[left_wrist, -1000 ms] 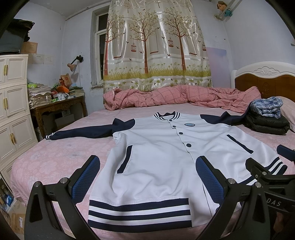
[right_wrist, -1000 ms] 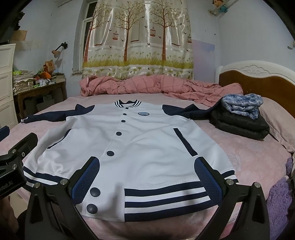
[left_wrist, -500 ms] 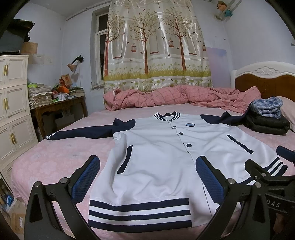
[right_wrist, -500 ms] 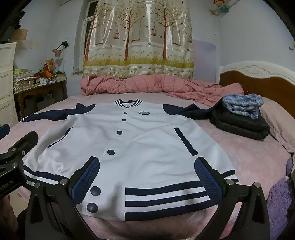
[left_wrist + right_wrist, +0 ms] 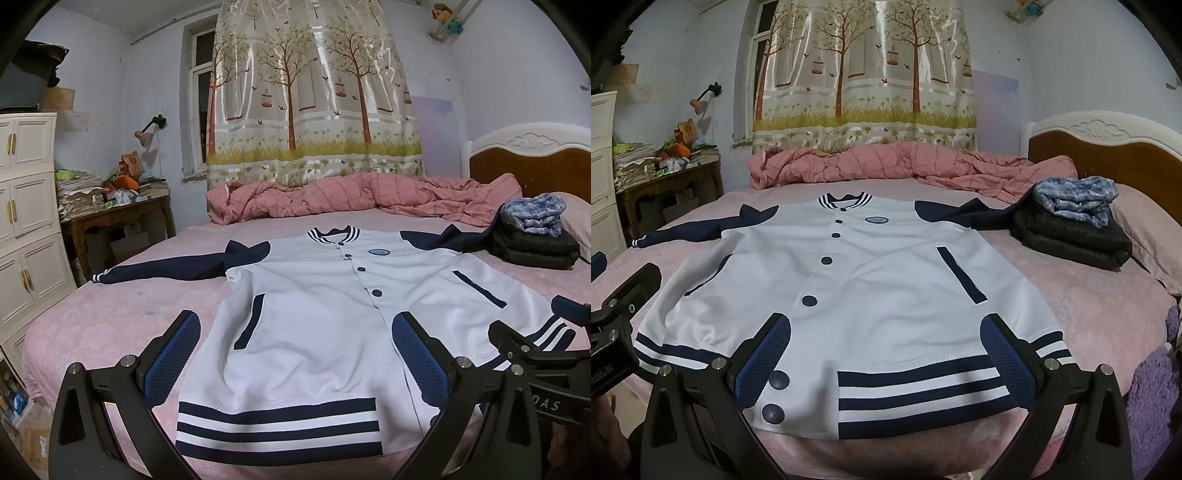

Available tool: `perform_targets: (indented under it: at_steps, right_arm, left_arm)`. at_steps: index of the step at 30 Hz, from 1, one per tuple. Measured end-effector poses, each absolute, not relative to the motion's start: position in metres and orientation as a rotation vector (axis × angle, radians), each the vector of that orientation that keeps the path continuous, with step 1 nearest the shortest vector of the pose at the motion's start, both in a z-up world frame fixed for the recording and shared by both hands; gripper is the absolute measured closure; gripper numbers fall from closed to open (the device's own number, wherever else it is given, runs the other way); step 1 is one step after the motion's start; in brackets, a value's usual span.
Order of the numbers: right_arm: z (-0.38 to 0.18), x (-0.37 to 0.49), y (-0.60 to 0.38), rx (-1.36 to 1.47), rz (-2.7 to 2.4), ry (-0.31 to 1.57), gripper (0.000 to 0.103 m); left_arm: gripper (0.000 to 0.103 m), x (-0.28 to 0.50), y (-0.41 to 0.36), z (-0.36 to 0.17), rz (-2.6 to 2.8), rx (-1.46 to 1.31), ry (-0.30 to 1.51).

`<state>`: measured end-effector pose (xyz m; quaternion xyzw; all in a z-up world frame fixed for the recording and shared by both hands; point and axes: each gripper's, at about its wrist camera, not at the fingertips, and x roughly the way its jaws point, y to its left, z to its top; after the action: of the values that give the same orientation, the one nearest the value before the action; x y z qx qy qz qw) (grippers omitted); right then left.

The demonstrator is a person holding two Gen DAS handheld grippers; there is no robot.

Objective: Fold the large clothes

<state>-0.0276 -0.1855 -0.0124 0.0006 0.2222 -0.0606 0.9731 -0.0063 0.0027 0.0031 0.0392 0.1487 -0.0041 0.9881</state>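
A white varsity jacket with navy sleeves, navy buttons and a striped hem lies flat, front up, on the pink bed. Its left sleeve stretches out toward the bed's left edge; the right sleeve runs under a pile of clothes. My left gripper hovers open above the hem's left half, with nothing between its blue pads. My right gripper stands open over the hem's right half, also empty. Each gripper shows at the edge of the other's view.
A stack of folded dark clothes topped by a blue plaid garment sits at the right by the headboard. A crumpled pink quilt lies along the far edge. A wooden side table and white cabinets stand left of the bed.
Both views have shifted very slightly; the jacket lies as before and both grippers stay open and empty.
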Motion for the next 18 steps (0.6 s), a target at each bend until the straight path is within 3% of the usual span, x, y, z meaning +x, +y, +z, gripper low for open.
perform_targets:
  at_steps: [18]
  right_arm:
    - [-0.0122, -0.0257, -0.1891, 0.026, -0.112, 0.448, 0.000]
  left_arm:
    - [0.000, -0.0099, 0.0080, 0.0040, -0.015, 0.065, 0.269]
